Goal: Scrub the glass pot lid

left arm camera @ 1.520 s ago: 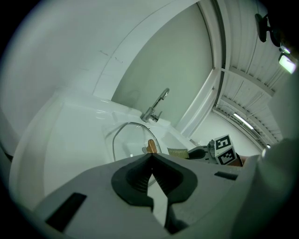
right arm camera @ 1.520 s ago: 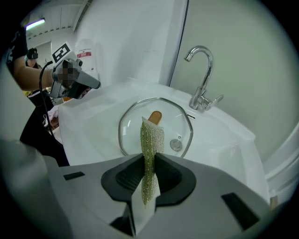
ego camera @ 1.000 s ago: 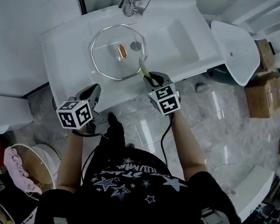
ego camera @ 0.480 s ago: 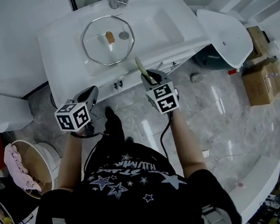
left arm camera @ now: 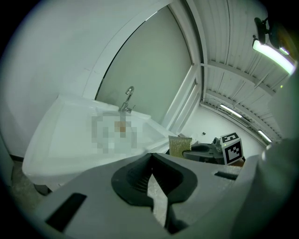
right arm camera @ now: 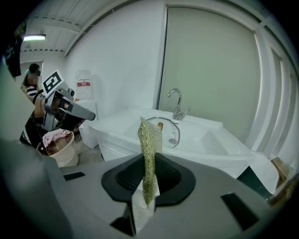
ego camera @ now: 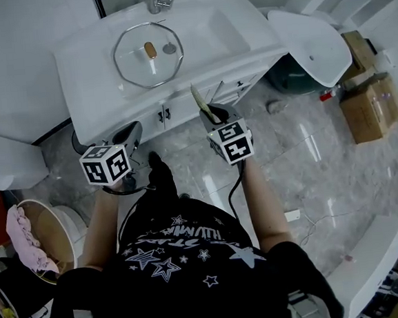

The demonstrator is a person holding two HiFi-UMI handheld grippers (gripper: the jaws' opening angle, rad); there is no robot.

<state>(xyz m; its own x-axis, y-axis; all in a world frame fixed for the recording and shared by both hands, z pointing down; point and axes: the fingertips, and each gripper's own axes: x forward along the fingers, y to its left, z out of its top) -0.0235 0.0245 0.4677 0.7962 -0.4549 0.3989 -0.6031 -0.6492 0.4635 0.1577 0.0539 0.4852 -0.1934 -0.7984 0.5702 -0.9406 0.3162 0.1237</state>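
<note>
Glass lid (ego camera: pixel 148 55) lies in the far sink (ego camera: pixel 205 29), well apart from me. My right hand-held gripper (ego camera: pixel 211 112) pinches a scouring pad (ego camera: pixel 199 97); the left hand-held gripper (ego camera: pixel 133 131) is pressed together, empty. Scrubbing hasn't begun, I judge; next I need to reach forward.

My right gripper (right arm camera: pixel 145 186) is grey with black jaw pads, and the scrub pad (right arm camera: pixel 148 149) rising from it is a glittery yellow-green mesh. Ahead of it, the glass lid (right arm camera: pixel 174 127) is clear with a silvery rim and an amber knob (right arm camera: pixel 160 125), against the white sink (right arm camera: pixel 215 142). The marker cube (ego camera: pixel 106 163) on my left gripper (left arm camera: pixel 152 183) carries black-and-white squares. Beneath both, the floor (ego camera: pixel 303 159) is glossy grey marble.
</note>
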